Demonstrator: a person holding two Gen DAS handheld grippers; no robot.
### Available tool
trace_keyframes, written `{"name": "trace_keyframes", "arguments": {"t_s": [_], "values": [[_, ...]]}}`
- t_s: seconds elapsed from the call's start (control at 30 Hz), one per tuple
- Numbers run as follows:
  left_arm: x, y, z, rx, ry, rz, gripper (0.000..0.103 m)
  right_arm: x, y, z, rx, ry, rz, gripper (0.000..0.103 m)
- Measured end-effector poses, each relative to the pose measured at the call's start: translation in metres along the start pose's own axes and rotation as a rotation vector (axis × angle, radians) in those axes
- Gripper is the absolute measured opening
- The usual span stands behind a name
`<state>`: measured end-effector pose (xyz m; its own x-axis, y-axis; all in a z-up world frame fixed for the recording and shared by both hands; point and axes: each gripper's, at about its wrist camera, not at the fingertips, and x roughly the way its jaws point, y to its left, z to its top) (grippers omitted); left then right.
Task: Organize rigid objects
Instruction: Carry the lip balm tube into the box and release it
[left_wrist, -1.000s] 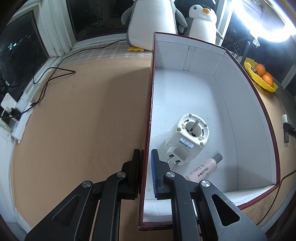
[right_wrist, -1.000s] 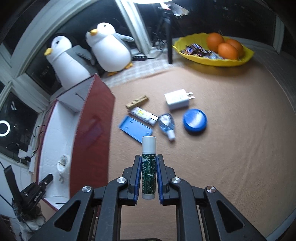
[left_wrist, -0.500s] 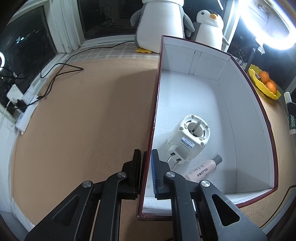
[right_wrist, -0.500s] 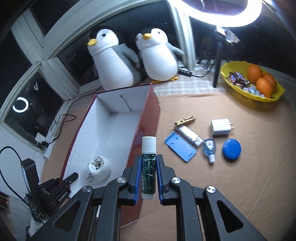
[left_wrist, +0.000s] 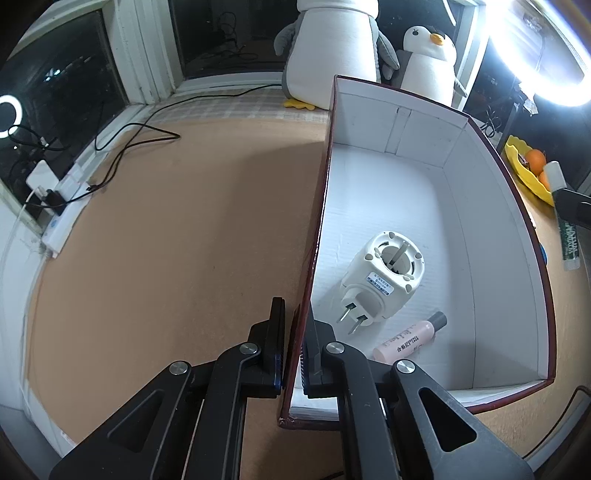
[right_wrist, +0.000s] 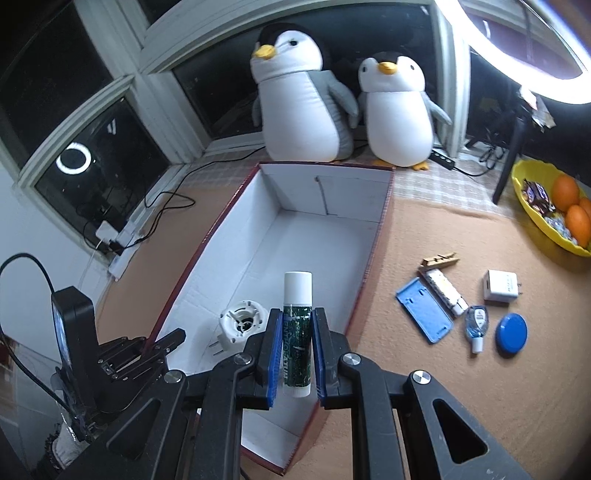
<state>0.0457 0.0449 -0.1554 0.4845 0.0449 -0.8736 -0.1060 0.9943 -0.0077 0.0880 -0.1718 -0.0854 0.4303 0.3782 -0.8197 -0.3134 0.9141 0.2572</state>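
Over the white-lined, dark-red cardboard box (right_wrist: 373, 236) I have my right gripper (right_wrist: 294, 354) pinching one green-labelled white tube (right_wrist: 297, 332) upright. My left gripper (left_wrist: 293, 350) clamps the box's left wall. Inside I count two items: one cream plug-in adapter (left_wrist: 384, 282) and one pink bottle (left_wrist: 408, 338) just beside it. Right of the box on the brown mat (right_wrist: 461, 387) I count six loose items; two plush penguins (right_wrist: 299, 96) sit behind.

I'm looking at what seems to be a home room rigged for filming: two plush penguins (right_wrist: 301, 99) on the windowsill by dark windows (right_wrist: 99, 155), a ring light (right_wrist: 546, 55), and a yellow fruit bowl (right_wrist: 546, 221).
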Motion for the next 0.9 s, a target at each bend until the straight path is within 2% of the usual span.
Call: {"name": "trace_keyframes", "arguments": {"t_s": [0.2,0.6,0.63,0.73,0.9], "values": [[-0.001,-0.001,-0.001,-0.008,0.0,0.006,0.006,0.015,0.015,0.0,-0.059,0.027,0.012,0.014],[-0.001,-0.002,-0.002,-0.01,-0.001,0.009,0.006,0.044,0.02,-0.009,-0.082,0.095,0.0,0.014],[-0.001,-0.002,-0.002,-0.01,-0.001,0.01,0.006,0.045,0.02,-0.009,-0.079,0.099,0.0,0.015],[-0.001,-0.002,-0.002,-0.009,0.0,0.008,0.006,0.045,0.02,-0.009,-0.076,0.098,-0.008,0.033],[-0.001,-0.002,-0.001,0.0,-0.001,0.005,0.006,0.037,0.02,-0.009,-0.072,0.075,-0.004,0.034]]}}
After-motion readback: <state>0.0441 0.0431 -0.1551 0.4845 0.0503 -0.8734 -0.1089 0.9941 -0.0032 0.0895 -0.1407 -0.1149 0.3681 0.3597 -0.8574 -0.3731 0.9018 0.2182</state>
